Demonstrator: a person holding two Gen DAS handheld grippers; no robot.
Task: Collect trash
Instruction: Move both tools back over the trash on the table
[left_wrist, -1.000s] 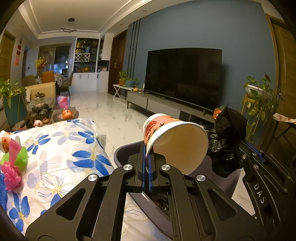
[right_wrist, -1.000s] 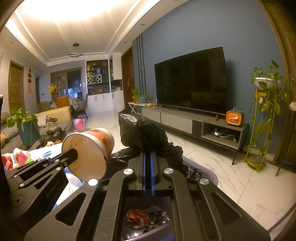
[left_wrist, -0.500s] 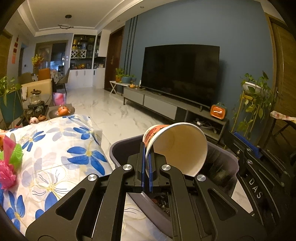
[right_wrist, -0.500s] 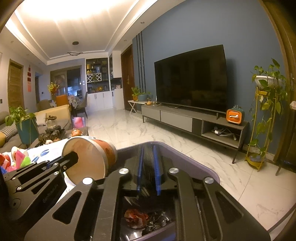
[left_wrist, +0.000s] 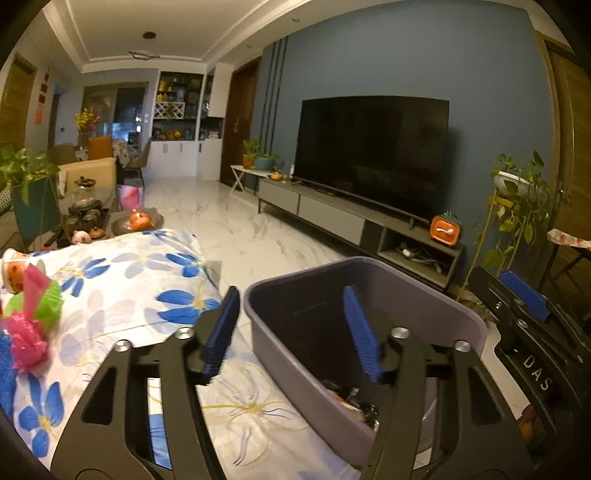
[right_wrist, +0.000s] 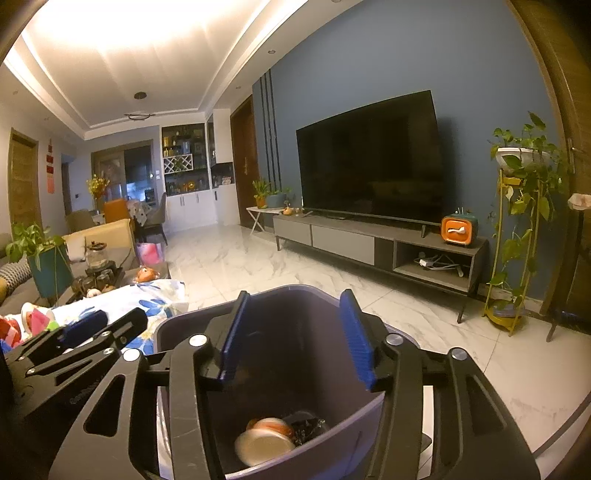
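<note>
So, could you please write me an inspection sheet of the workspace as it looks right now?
Surface: floral cloth covers the table beside the bin.
Job's things: purple bin holds a paper cup on its side and a black bag; another paper cup and pink and green wrappers lie on the cloth.
Clutter: tea set and fruit plate on the far table.
Grippers: left tongs open and empty, straddling the bin wall; right tongs open and empty above the bin.
Cables: a tangle on the TV stand shelf.
Surroundings: TV, plant stand, marble floor.
</note>
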